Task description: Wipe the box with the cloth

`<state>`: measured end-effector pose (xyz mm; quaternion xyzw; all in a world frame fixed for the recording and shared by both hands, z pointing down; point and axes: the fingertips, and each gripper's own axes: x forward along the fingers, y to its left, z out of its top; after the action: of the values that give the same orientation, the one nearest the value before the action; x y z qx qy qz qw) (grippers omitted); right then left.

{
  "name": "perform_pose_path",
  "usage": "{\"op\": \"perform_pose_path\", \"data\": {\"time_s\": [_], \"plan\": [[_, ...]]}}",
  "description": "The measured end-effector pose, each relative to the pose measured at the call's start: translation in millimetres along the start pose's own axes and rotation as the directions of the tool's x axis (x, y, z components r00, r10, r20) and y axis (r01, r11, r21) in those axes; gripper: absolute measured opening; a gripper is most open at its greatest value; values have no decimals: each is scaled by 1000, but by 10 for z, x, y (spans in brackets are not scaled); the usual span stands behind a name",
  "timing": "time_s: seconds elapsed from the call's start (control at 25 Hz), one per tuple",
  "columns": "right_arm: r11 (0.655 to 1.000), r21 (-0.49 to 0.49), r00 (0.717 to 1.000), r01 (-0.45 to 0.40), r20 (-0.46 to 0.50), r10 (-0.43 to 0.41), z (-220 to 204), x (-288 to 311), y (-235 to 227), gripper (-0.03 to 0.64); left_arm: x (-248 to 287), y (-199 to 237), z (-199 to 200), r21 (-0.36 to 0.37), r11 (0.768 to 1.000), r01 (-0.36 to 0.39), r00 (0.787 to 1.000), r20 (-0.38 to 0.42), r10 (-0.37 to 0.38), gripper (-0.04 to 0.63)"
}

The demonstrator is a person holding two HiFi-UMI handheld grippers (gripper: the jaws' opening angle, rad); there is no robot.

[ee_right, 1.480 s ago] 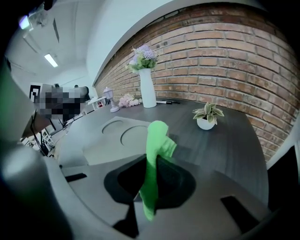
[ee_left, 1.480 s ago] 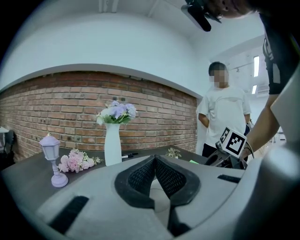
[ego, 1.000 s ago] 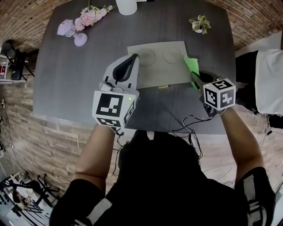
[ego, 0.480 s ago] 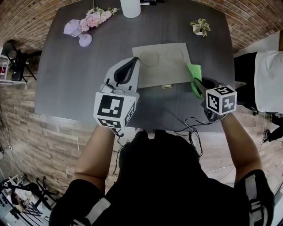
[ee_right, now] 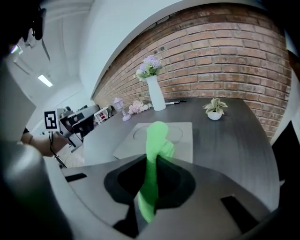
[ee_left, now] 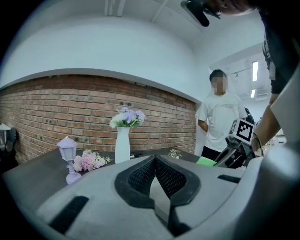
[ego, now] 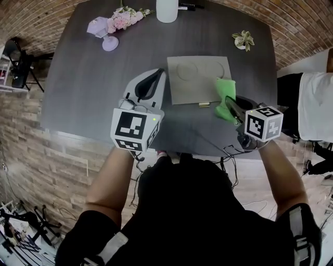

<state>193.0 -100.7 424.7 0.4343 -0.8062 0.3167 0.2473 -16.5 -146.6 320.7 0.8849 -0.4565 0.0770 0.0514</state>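
Your right gripper (ego: 230,105): jaws closed tight on the green cloth (ego: 225,93), which stands up bunched from between them. From the head view the cloth overlaps the right near corner of the box (ego: 195,83); can't tell whether it touches the lid

Box: flat, beige, two round impressions in the lid, small brass clasp (ego: 204,104) on its near edge, lying on the dark grey table (ego: 88,78)

Your left gripper (ego: 155,77): jaws pressed together, nothing between them, held left of the box and apart from it

Far edge of table: white vase (ego: 167,9), pink flowers (ego: 125,18), lilac lantern (ego: 101,31), small potted plant (ego: 243,40)

Person in a white shirt (ego: 316,104) stands beside the table, on your right
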Motion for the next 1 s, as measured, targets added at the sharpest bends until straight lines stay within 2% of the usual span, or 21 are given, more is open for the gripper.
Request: {"op": "perform_pose_path", "data": {"time_s": [0.24,0.4,0.68,1.0], "plan": [[988,33,989,-150,24,149,498,438,659,38,-178,303,-49,-24,998,-49,999,6,49,9],[980,15,980,-198,18,198,801,839,1008,38,-322,536,-103,-34,995,-89,996,4,89,9],[986,-30,986,-165,-23,165,1101,1436,1172,38,-485,906,-136,-44,989,-143,990,11,144,9],[993,21,991,-119,-56,120,1174,1705,1005,38,-515,1196,-198,-58,984,-171,985,2,171,9]]}}
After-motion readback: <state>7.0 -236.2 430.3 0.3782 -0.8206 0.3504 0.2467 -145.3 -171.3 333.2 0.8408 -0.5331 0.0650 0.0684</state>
